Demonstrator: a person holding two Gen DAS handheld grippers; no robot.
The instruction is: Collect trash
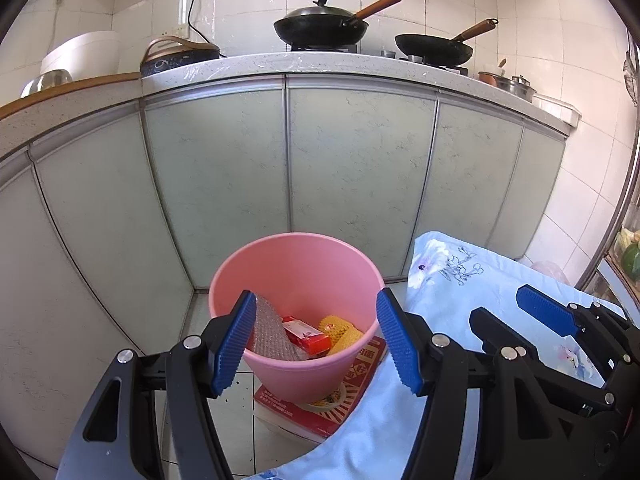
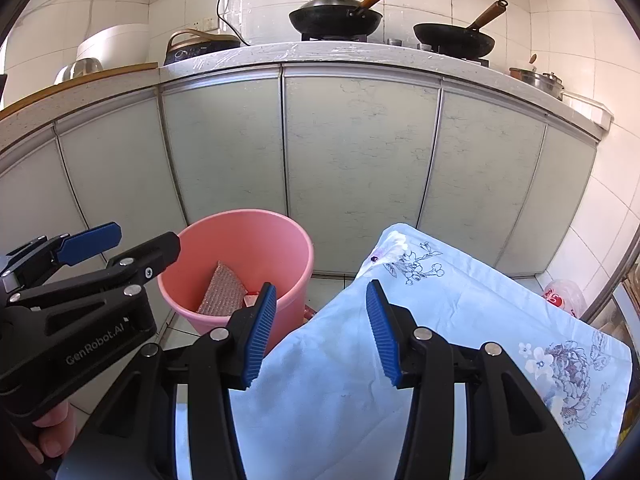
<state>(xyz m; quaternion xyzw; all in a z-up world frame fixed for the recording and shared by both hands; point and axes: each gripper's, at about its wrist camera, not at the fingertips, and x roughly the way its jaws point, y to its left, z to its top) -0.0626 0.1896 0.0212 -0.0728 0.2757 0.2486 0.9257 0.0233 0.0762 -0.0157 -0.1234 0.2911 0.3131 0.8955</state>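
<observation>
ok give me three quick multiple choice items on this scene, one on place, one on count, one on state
1. What does the pink bin stand on?
A. the counter
B. a red box on the floor
C. the blue cloth

2. How many black pans sit on the stove?
A. one
B. two
C. four

3. What does the left gripper hold?
A. nothing, it is open
B. the bubble wrap
C. the cloth

Answers:
1. B: the red box shows under the bin's base.
2. B: one pan carries a lid, a second pan sits to its right.
3. A: the pads stand apart either side of the bin, and the bubble wrap lies inside it, while the cloth lies to the right.
</observation>
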